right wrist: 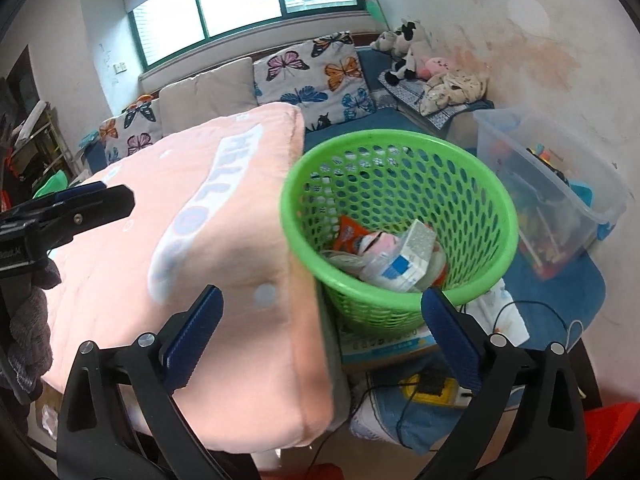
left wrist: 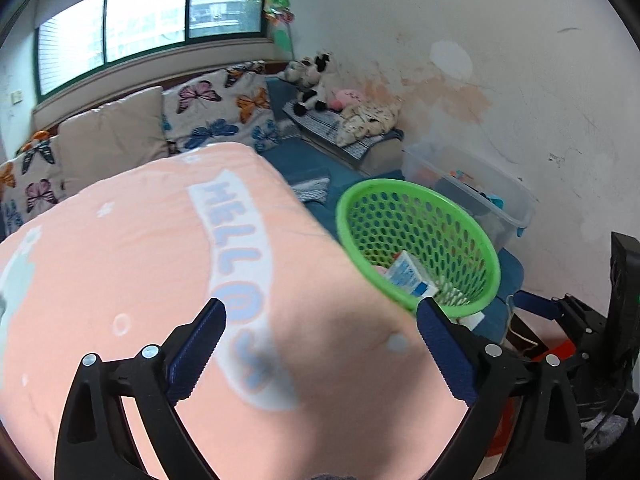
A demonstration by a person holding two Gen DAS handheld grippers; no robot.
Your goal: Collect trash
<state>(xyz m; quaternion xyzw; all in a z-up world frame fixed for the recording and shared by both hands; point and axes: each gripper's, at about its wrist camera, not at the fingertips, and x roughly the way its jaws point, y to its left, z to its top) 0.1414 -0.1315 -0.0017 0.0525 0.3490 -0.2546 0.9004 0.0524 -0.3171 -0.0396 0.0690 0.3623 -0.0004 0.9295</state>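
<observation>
Right wrist: green basket (right wrist: 400, 216) holds trash (right wrist: 396, 256).

Left hand-held gripper (left wrist: 320, 354) & right hand-held gripper (right wrist: 322, 344) both spread wide, holding nothing, angled downward

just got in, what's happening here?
Trash collection. Both grippers are open and empty over a pink blanket: the left gripper above it, the right gripper by the green basket. The basket already holds a carton and wrappers. No loose trash visible on the blanket.
</observation>
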